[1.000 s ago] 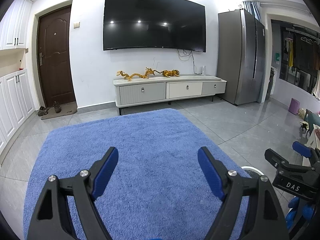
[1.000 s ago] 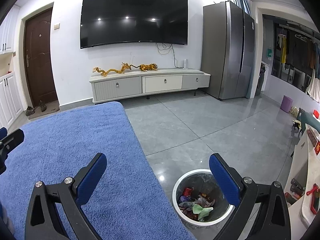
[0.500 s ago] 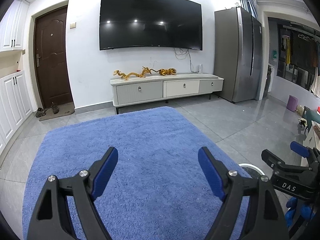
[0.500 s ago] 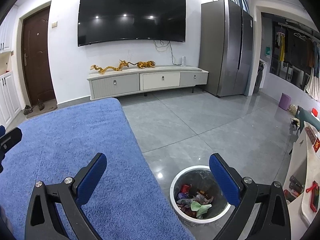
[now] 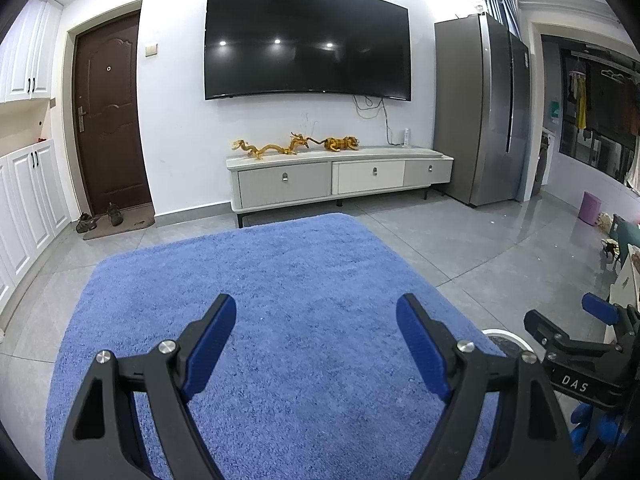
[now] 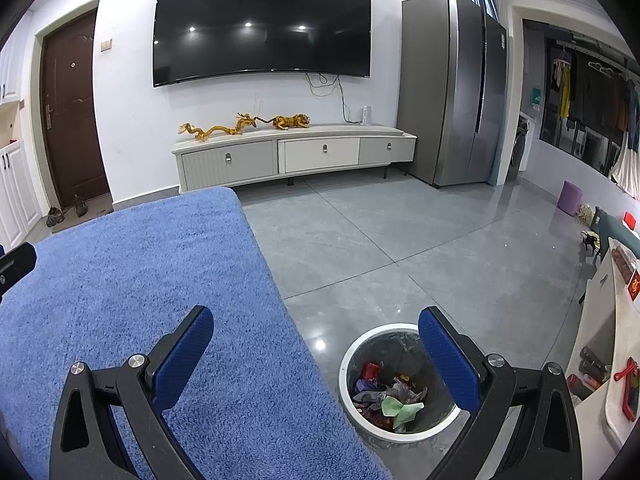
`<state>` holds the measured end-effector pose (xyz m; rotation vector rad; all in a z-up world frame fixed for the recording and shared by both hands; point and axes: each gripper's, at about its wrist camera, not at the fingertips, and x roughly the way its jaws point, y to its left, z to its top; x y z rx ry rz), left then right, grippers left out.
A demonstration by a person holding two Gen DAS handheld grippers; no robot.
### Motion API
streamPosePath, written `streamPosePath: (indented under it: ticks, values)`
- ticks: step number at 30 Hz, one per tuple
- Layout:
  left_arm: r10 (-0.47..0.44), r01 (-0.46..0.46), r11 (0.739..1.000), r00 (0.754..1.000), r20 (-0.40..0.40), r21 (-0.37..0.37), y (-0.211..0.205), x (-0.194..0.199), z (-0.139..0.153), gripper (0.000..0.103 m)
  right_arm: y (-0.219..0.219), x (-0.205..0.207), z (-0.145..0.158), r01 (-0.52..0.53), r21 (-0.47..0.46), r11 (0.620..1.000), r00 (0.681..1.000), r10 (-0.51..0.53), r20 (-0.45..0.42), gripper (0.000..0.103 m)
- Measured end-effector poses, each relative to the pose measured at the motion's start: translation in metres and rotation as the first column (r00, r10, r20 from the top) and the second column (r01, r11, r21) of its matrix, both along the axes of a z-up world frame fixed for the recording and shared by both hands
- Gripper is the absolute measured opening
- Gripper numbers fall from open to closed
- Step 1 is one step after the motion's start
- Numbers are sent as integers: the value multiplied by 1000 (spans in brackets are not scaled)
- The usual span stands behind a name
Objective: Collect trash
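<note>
Grey floor tiles (image 6: 360,248) and a blue rug (image 5: 280,300) filled the room below a wall-mounted television (image 5: 308,40). Both the left claw (image 5: 316,344) and the right claw (image 6: 316,356) stood apart and empty. Just beyond the right claw, beside the rug's edge, a white-rimmed bin (image 6: 348,384) held crumpled trash (image 6: 392,400). No loose litter showed on the rug, so the best step was probably to scan the floor slowly with both claws kept wide.
</note>
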<state>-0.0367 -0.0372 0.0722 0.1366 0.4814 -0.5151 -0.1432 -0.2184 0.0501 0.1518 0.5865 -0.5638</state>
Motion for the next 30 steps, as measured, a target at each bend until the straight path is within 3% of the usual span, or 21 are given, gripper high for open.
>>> streamPosePath:
  ticks: [30]
  values:
    - [-15,15,1000,999,-33,7,4,3,-4,82,2,-2,-1,0,-5,1000,1000,0,-6,103]
